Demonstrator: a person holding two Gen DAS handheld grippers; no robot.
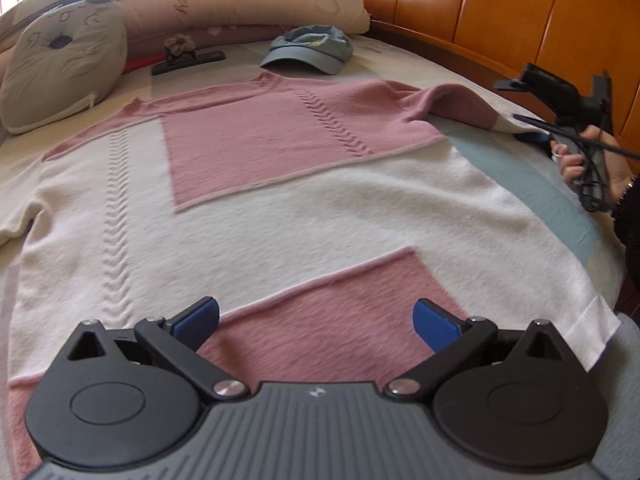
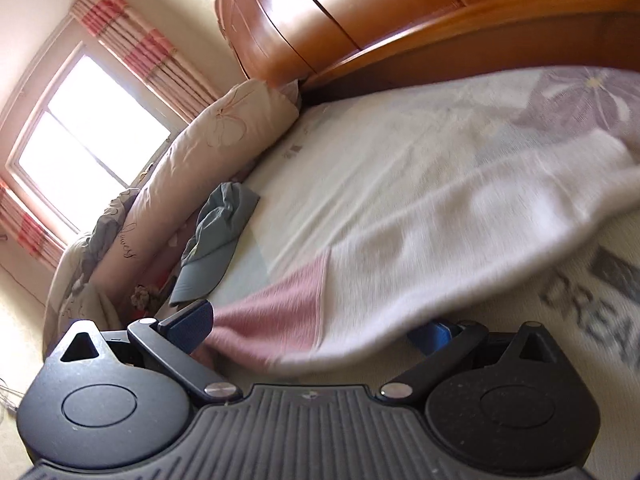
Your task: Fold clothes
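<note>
Cushion (image 1: pixel 60 76) at 10 o'clock, left wrist view. Pink-and-white sweater (image 1: pixel 280 200) lies flat on the bed (image 1: pixel 540 184), neckline toward 12, blue cap (image 1: pixel 310 50) beyond it. Left tool (image 1: pixel 316 322) released, fingers wide apart over the hem's pink panel, at 6. At 3 o'clock, the right tool (image 2: pixel 310 326) has the sleeve (image 2: pixel 400 272) draped between its fingers (right wrist view blurred); clenched or not, cannot tell.

Open bed sheet (image 2: pixel 400 152) lies free right of the pink-and-white knit sweater (image 1: pixel 280 208), while the blue-grey cap (image 1: pixel 310 50), stacked beige pillows (image 1: pixel 256 4) and glossy wooden headboard (image 1: pixel 500 12) block the far and right edges.
</note>
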